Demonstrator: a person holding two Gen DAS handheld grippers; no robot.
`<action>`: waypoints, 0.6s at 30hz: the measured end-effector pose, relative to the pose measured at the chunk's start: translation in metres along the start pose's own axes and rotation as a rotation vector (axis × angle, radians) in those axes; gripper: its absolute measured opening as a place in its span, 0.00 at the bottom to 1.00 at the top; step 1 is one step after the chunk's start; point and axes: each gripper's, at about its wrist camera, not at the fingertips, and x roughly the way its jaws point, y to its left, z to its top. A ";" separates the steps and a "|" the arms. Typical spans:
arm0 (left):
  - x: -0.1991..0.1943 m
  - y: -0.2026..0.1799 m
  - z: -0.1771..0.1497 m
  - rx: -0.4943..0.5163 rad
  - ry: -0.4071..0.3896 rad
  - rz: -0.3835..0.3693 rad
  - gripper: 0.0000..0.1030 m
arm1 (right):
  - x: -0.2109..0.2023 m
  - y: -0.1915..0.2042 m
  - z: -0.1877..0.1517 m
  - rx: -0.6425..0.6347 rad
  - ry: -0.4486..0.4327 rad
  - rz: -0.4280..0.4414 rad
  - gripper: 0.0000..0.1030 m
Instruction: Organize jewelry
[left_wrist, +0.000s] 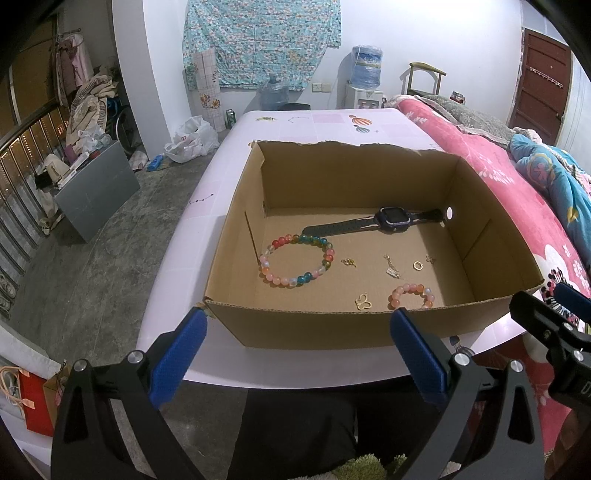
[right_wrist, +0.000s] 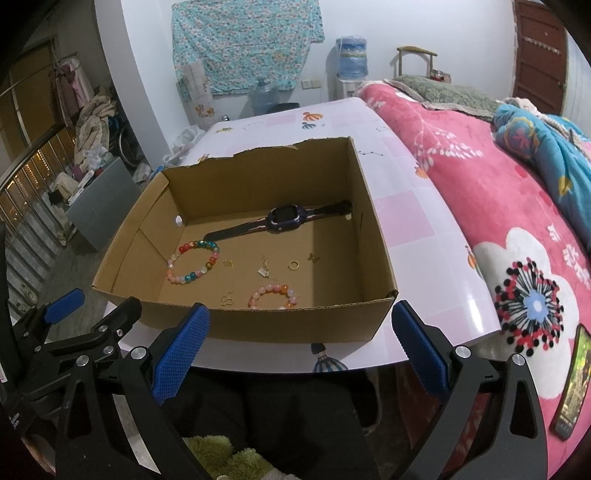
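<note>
Both tongs spread wide, empty: left tongs (left_wrist: 297, 345), right tongs (right_wrist: 301, 341), held short of cardboard box (left_wrist: 369, 328) near wall. Jewelry lies ahead of you on box floor. Watch (left_wrist: 391, 218) at back, long axis running left-right. Multicolour bracelet (left_wrist: 297, 260) left, nearer your left tongs; small pink bracelet (left_wrist: 412, 295) just behind near wall. Box sits on pink desk (right_wrist: 424, 229); bed (right_wrist: 498, 206) to right, cluttered bedroom.
</note>
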 end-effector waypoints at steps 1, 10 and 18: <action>0.000 0.000 0.000 0.001 0.001 0.000 0.95 | 0.000 0.000 0.000 0.000 0.000 0.000 0.92; 0.000 0.000 0.000 0.001 0.001 0.000 0.95 | 0.000 -0.001 0.000 -0.003 -0.001 0.000 0.92; 0.000 0.000 0.000 0.001 0.002 -0.001 0.95 | -0.001 -0.001 -0.001 0.000 0.001 0.000 0.92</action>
